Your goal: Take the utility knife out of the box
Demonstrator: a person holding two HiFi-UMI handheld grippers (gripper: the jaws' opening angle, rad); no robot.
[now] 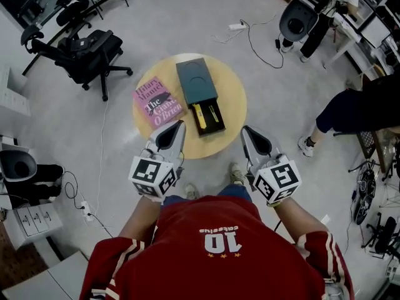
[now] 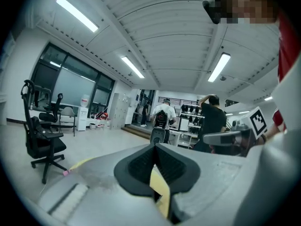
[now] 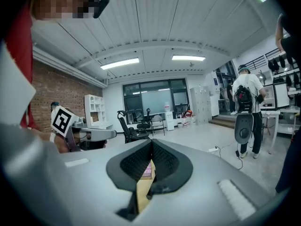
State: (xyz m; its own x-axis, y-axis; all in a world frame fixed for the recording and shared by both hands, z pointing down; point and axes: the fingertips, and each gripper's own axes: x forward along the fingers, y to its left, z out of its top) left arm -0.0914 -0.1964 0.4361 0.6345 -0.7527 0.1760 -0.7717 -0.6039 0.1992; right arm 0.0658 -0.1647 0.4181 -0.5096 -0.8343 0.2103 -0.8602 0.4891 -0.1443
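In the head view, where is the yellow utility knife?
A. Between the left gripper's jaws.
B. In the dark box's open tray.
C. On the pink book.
B: the utility knife lies in the tray slid out of the box.

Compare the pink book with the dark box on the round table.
The book is pink with printed lettering; the box is dark green. The book lies closed; the box has its tray slid out, showing a yellow knife. Both lie flat on the table, side by side.
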